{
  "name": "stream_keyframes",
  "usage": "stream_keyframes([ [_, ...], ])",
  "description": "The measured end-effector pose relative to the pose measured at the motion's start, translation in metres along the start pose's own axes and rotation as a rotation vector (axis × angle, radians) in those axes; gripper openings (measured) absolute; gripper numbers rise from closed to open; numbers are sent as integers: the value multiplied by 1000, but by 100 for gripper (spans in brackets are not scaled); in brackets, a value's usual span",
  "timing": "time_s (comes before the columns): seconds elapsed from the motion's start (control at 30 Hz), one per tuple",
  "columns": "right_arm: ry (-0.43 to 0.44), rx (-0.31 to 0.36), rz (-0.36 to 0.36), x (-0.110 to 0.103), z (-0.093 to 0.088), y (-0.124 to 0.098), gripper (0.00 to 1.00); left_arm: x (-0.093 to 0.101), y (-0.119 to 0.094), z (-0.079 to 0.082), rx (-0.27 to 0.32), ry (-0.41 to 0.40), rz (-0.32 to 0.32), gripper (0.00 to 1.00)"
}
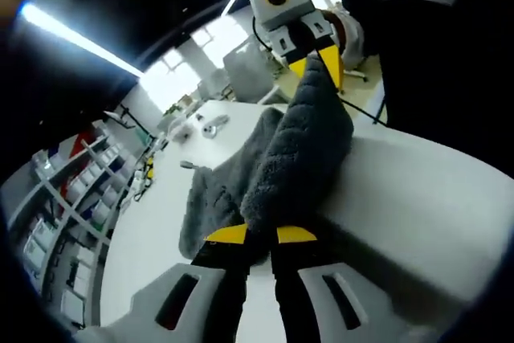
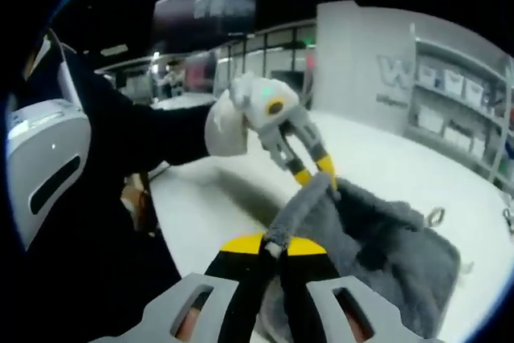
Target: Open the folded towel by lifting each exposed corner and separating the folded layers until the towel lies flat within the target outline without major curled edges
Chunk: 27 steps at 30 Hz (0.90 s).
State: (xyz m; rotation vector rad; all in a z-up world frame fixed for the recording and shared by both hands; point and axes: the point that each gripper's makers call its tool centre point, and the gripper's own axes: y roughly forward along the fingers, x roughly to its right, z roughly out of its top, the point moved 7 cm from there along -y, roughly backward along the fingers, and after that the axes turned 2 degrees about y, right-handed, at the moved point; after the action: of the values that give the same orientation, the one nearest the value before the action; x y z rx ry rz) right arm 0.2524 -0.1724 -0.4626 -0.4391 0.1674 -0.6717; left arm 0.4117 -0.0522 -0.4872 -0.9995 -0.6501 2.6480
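Note:
A dark grey towel is held up off the white table, stretched as a thick fold between both grippers. My left gripper is shut on one end at the bottom of the left gripper view. The right gripper pinches the far end near the top of that view. The towel's slack part droops onto the table. In the right gripper view my right gripper is shut on a towel corner. The left gripper grips another part higher up, and the rest of the towel lies crumpled on the table.
Small metal objects lie on the far table, and a metal ring sits beside the towel. Shelves with boxes line one side. A person's dark sleeve and white-gloved hand hold the left gripper.

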Motion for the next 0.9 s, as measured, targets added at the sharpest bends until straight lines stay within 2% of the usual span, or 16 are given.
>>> stream_keyframes([
  [0.3, 41, -37, 87, -13, -18, 32, 4, 24, -8, -31, -45, -77, 6, 10],
  [0.5, 77, -59, 134, -20, -30, 51, 4, 32, -16, -52, -76, -121, 13, 10],
  [0.7, 89, -91, 180, -32, -43, 74, 6, 37, -19, -59, -83, -135, -4, 10],
  [0.83, 86, -110, 200, -37, -49, 83, 12, 31, -25, -63, -70, -172, 24, 14],
  [0.9, 96, -130, 227, -42, -54, 87, 19, 29, -26, -62, -53, -190, 35, 18],
])
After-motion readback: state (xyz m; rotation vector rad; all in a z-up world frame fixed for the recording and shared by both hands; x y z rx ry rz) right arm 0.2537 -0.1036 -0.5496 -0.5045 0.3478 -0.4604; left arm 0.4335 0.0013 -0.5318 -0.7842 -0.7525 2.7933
